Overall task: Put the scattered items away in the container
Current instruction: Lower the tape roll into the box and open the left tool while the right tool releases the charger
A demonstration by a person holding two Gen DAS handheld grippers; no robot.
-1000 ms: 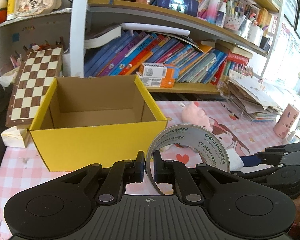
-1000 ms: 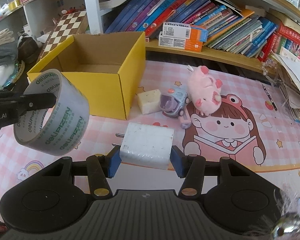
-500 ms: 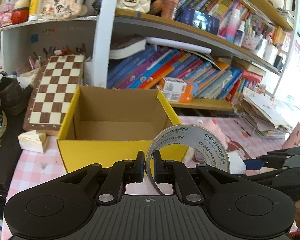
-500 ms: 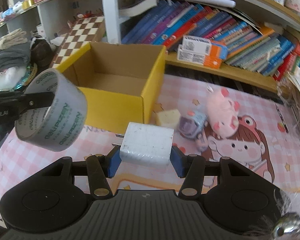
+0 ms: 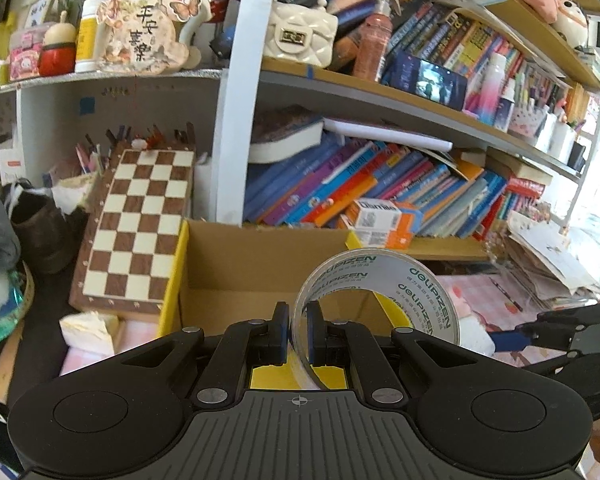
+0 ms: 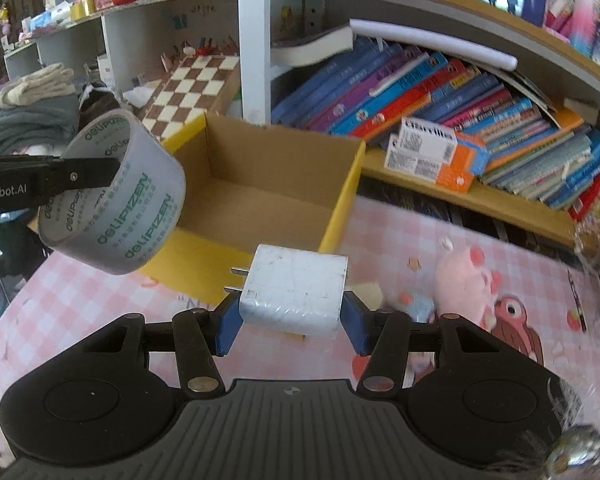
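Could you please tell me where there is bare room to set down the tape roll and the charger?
The cardboard box floor shows bare between its four walls. The pink tablecloth left of the white charger is also free. It is crowded to the right around the pink plush.

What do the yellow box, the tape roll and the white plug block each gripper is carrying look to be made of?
Yellow box: cardboard, apparently; matte brown inside, yellow coating outside, folded flaps.
Tape roll in the left gripper: glossy clear plastic film with green lettering, see-through at the wall.
White plug block in the right gripper: likely hard plastic, scuffed satin white shell; two metal prongs.
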